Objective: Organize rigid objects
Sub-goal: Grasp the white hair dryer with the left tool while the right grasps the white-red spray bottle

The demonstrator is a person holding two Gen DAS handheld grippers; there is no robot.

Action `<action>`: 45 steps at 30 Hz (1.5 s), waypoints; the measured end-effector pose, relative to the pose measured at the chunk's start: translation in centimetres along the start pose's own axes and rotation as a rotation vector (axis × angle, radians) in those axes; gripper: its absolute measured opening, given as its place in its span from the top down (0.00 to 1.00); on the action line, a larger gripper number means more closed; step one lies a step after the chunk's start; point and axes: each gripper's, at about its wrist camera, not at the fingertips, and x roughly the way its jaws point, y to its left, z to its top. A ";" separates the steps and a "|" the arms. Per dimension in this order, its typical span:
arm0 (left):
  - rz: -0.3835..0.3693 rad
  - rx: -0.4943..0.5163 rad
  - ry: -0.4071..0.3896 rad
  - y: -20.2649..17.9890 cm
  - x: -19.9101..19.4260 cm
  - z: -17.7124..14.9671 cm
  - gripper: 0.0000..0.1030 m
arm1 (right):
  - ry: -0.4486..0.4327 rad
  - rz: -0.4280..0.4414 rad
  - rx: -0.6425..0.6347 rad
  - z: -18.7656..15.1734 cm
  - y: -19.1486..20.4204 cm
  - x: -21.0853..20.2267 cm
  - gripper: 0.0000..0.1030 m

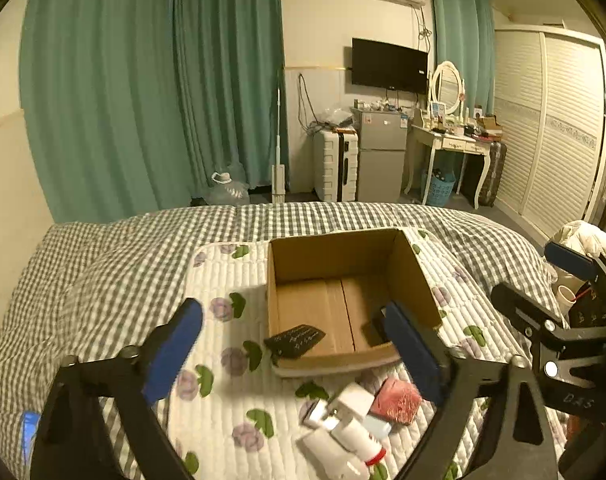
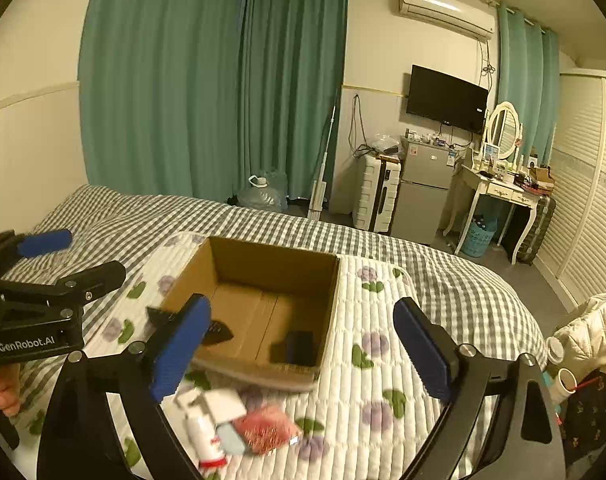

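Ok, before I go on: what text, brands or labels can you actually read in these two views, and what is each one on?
"GenRobot.AI": white lettering on the black body of the left gripper, seen from the right wrist.
"DAS": faint embossed letters on the black body of the right gripper; partly readable only.
White handwriting on the flat black card over the brown cardboard box rim: too blurred to read.
Labels on the white bottle with red cap: unreadable.
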 end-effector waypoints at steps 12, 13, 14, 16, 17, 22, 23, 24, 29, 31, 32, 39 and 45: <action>0.026 -0.049 0.087 0.9 -0.2 -6.3 0.00 | 0.042 -0.007 -0.041 -5.3 2.0 -3.7 0.06; 0.034 -0.053 0.096 0.9 0.4 -6.8 0.00 | 0.049 -0.003 -0.039 -5.8 2.1 -3.4 0.06; 0.040 -0.054 0.102 1.0 0.8 -7.2 0.00 | 0.066 0.005 -0.037 -6.7 2.2 -3.0 0.06; 0.055 -0.057 0.118 0.9 2.0 -8.4 0.00 | 0.091 0.017 -0.030 -7.9 2.1 -2.1 0.06; 0.051 -0.060 0.128 0.9 2.5 -9.1 0.00 | 0.104 0.022 -0.027 -8.7 2.0 -1.3 0.06; 0.036 -0.067 0.214 0.3 5.8 -12.4 0.00 | 0.166 0.022 -0.041 -11.4 1.9 2.1 0.06; 0.034 -0.068 0.236 0.0 6.7 -13.0 0.00 | 0.178 0.018 -0.044 -11.9 1.8 2.7 0.06; 0.033 -0.066 0.254 -0.2 7.3 -13.7 0.00 | 0.190 0.014 -0.047 -12.4 1.7 3.4 0.06; 0.029 -0.056 0.346 -1.2 9.9 -16.7 0.00 | 0.267 0.023 -0.023 -14.9 1.1 6.2 0.06; 0.026 -0.052 0.403 -1.7 10.9 -17.9 0.03 | 0.287 0.026 -0.008 -15.5 0.9 6.7 0.06; 0.016 -0.062 0.426 -1.8 11.3 -18.4 0.04 | 0.294 0.025 0.000 -15.6 0.7 6.9 0.06; -0.062 -0.084 0.473 -3.7 12.0 -20.1 0.22 | 0.316 -0.013 0.009 -16.2 0.4 7.3 0.06; -0.162 -0.104 0.503 -3.9 12.2 -20.6 0.47 | 0.310 -0.024 0.003 -16.1 0.5 7.2 0.06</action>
